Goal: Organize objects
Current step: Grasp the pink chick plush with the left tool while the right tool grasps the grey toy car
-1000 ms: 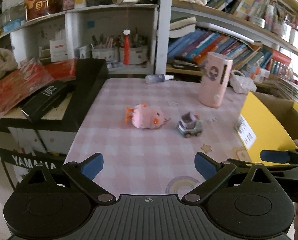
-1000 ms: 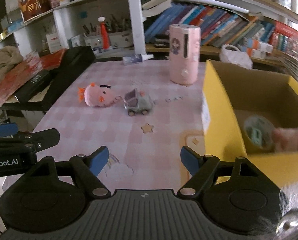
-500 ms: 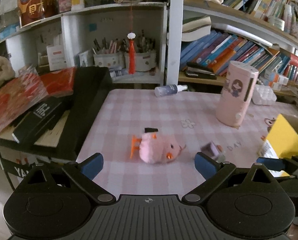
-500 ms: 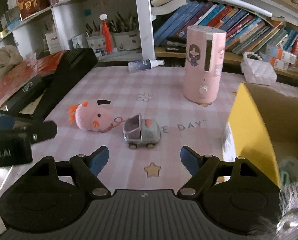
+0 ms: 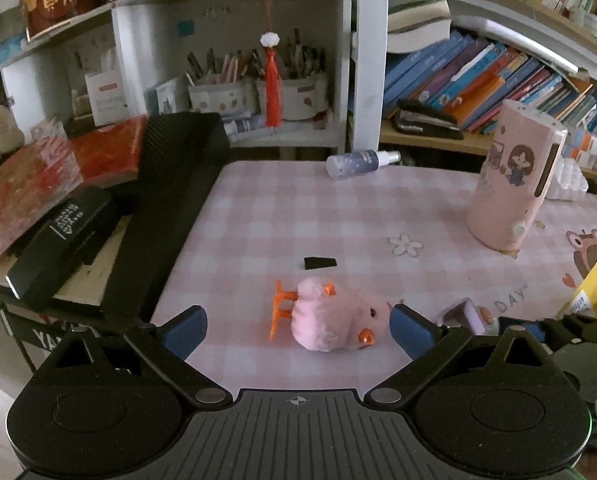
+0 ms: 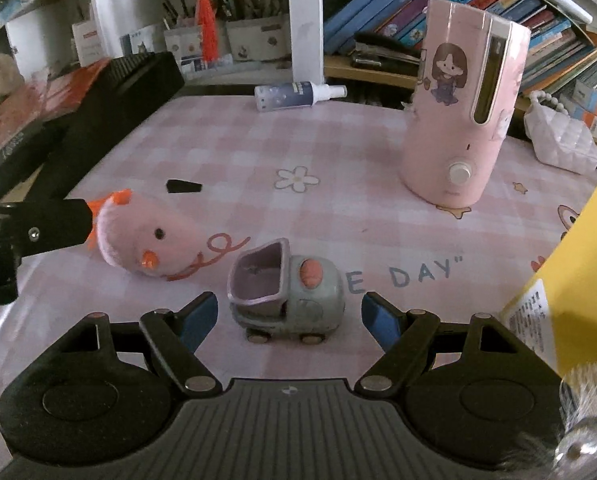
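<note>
1. The table under its pink checked cloth (image 6: pixel 338 136) carries everything. A yellow cardboard box (image 6: pixel 578 272) stands at its right edge, and judging by the task it is where the toys go.
2. A tall pink cylinder with a cartoon girl on it (image 6: pixel 458 120) stands upright toward the far right. It is well apart from both toys, so it should not be in the way.
3. A pink plush chick with orange feet (image 5: pixel 338 320) lies on its side near the table's front edge. The left gripper (image 5: pixel 298 326) has its fingers apart on either side of the chick, and the right blue pad is just beside the chick's face. Close on the soft body, not the feet.
4. A small grey and lilac toy car (image 6: pixel 286 288) sits right of the chick, between the fingers of the right gripper (image 6: pixel 290 318). They are closing but not yet touching it. Centre on the car's sides before squeezing, because the wheels may roll.
</note>
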The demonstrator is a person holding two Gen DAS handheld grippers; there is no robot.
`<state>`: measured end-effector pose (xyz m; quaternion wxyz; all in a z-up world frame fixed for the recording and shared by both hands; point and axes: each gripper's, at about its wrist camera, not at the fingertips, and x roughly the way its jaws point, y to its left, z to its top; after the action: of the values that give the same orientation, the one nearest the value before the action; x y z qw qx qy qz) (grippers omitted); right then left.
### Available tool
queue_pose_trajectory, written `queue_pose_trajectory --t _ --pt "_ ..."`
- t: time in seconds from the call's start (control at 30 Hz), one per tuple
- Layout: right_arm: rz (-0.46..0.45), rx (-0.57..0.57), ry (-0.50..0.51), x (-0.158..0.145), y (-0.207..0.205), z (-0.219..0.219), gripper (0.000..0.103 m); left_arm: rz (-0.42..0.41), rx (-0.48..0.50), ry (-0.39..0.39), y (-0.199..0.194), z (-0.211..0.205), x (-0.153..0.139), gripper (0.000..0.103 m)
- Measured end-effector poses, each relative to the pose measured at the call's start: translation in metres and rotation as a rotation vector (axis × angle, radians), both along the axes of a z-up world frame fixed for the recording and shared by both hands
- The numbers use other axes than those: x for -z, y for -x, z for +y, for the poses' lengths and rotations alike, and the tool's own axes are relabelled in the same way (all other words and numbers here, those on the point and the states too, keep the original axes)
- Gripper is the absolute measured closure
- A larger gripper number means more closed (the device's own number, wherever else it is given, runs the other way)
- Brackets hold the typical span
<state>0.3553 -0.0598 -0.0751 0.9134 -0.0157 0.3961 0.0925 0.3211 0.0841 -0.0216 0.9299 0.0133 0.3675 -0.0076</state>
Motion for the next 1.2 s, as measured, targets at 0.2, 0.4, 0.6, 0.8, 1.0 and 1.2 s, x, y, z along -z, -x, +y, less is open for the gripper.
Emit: queue_pose_trajectory --t 0.2,0.4,0.6,0.8,1.0,1.2 --pt "-0.023 0.035 -0.01 -0.004 0.005 -0.01 0.041 0.041 0.025 0.029 -0.025 -0.006 0.015 0.004" --pt "-0.032 0.074 -0.037 -0.018 0.018 -0.023 0.041 0.102 0.068 -0.051 -0.051 -0.024 0.039 0.004" --pt "-0.013 0.087 -0.065 -0.019 0.019 -0.031 0.041 0.126 0.098 -0.106 -0.063 -0.034 0.056 0.005" --pt "-0.021 0.078 -0.069 -0.023 0.025 -0.032 0.041 0.115 0.091 -0.076 -0.059 -0.026 0.05 0.02" --pt "-0.04 0.046 -0.073 -0.031 0.036 -0.03 0.041 0.028 0.093 0.023 -0.017 -0.014 0.012 0.02" --pt "-0.078 0.001 -0.078 -0.047 0.057 -0.026 0.041 -0.018 0.073 0.095 0.036 0.001 -0.018 0.02"
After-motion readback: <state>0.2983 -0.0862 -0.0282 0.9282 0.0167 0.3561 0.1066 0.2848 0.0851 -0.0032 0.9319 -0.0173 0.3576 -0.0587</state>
